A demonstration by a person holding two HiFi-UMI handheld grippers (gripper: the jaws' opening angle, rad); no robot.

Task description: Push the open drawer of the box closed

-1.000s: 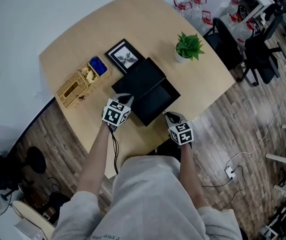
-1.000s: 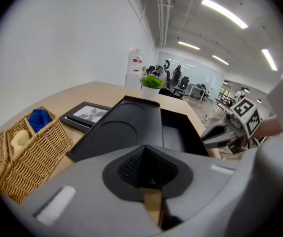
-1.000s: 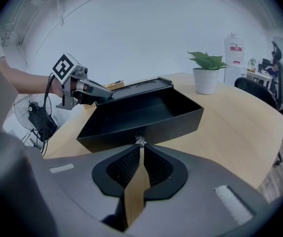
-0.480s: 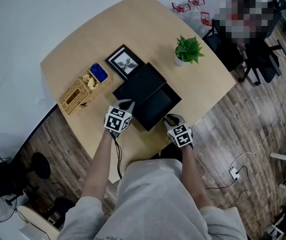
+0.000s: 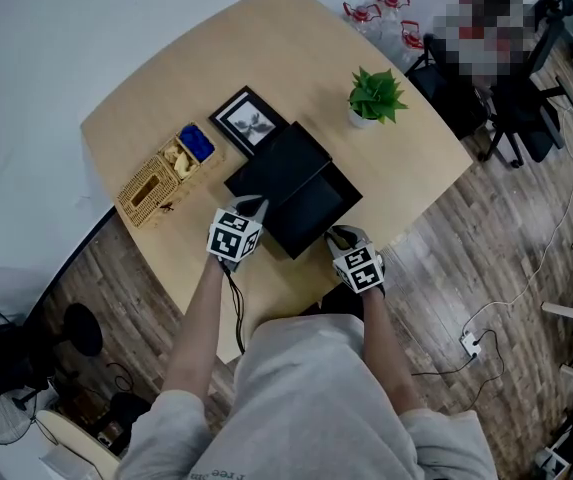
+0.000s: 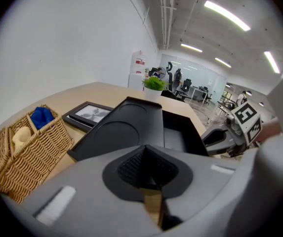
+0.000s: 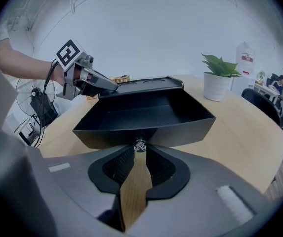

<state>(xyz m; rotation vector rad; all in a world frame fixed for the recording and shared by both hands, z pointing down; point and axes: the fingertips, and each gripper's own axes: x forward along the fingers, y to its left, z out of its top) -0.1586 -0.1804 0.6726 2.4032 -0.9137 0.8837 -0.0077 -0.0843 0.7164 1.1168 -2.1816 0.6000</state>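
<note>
right gripper has crept a touch nearer the front of the open black drawer. the drawer is still pulled out of the flat black box, mid-frame on the rounded wooden bench. its jaws are nearly together, tips at the small clear knob. left gripper, pinched narrow with nothing in it, sits at the box's lower-left corner. looks lined up to push; closing not started.

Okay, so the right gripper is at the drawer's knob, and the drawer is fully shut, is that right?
Not quite. The right gripper is at the knob, but the drawer is open, not shut: it stands pulled out of the box. The right gripper view shows its bare inside, and the head view agrees.
</note>
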